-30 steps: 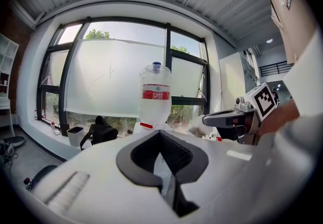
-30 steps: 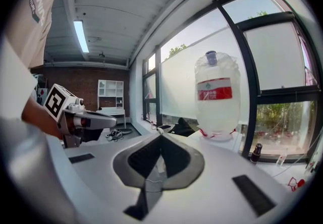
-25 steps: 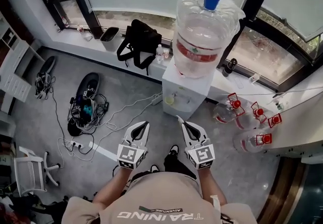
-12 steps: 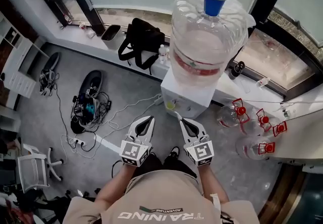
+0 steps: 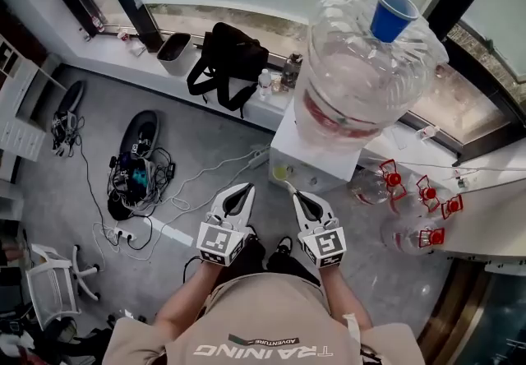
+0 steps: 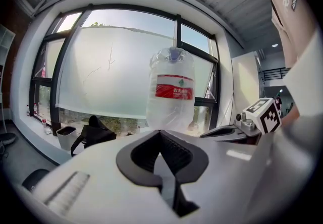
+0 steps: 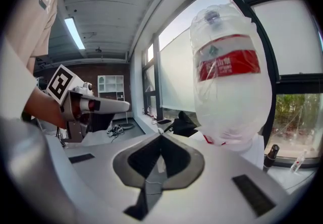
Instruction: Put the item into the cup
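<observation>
Left tongs (image 5: 244, 189), right tongs (image 5: 297, 196) together, blue cup (image 5: 393, 16), red-labelled bottle (image 5: 359, 88)

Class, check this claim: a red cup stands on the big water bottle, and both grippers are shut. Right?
No: the cup is blue, not red, as the head view shows. It stands on the water bottle; left gripper and right gripper are shut.

A blue cup (image 5: 393, 15) is seen on a clear bottle (image 5: 353, 76) banded in red. Black-and-white square markers are borne by the white left gripper (image 5: 240, 193) and right gripper (image 5: 301, 199).
</observation>
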